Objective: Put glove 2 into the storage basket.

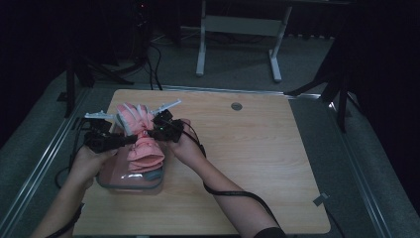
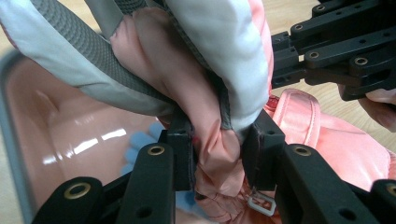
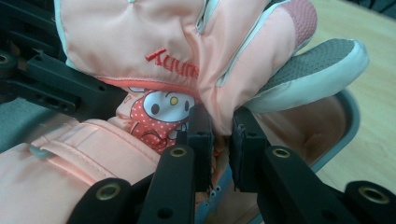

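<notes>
Left gripper is pinching a fold of the pink ski glove, jaws clamped on bunched fabric. The glove is hanging between both grippers, over the clear plastic tub. Right gripper is nipping a thin edge; likely that hold is slipping first, dropping the glove askew.

The glove between the black tongs is pink with grey and white, red letters and a red spotty cartoon patch.
</notes>
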